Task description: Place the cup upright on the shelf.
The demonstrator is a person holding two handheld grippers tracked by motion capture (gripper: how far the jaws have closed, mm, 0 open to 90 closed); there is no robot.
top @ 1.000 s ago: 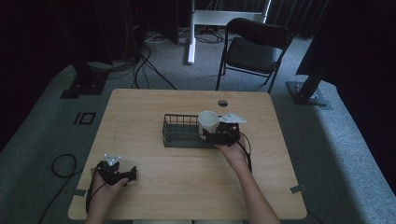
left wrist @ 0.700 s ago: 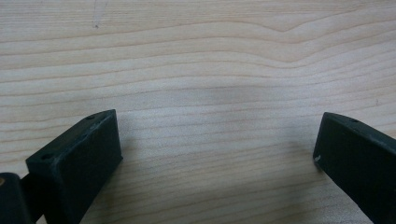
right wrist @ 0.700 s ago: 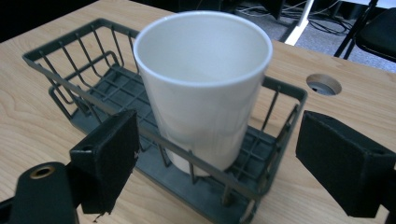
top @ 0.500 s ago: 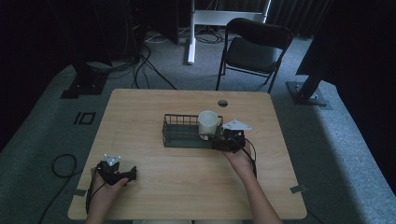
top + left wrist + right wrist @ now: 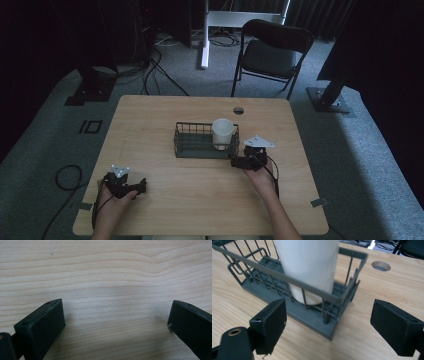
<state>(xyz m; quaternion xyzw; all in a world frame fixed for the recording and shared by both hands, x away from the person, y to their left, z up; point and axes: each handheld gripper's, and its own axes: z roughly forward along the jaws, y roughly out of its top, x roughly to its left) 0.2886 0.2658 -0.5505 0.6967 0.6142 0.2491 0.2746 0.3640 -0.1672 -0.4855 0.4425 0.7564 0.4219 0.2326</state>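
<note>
A: High view, items listed?

B: A wooden table (image 5: 200, 200) is recorded, with a dark wire rack (image 5: 192, 145) near its middle. A white cup (image 5: 222, 132) is stood upright in the rack's right end. The right gripper (image 5: 235, 162) is held just beside the rack's near right corner, not touching it. The left gripper (image 5: 142, 186) is rested at the near left of the table, well apart from the rack. A black chair (image 5: 270, 52) is noted on the floor beyond the far edge.

A: Left gripper view?

B: The left gripper (image 5: 116, 322) is shown with jaws spread wide; nothing is held between them, only bare table (image 5: 105, 272) is seen.

A: Right gripper view?

B: The right gripper (image 5: 328, 322) is shown with jaws wide apart and nothing gripped. The rack (image 5: 312, 315) is seen close ahead, its corner between the jaws' lines but untouched. The cup (image 5: 309, 267) is stood inside, behind the rack's near rail. A round hole (image 5: 381, 266) in the table is noted at the far right.
</note>
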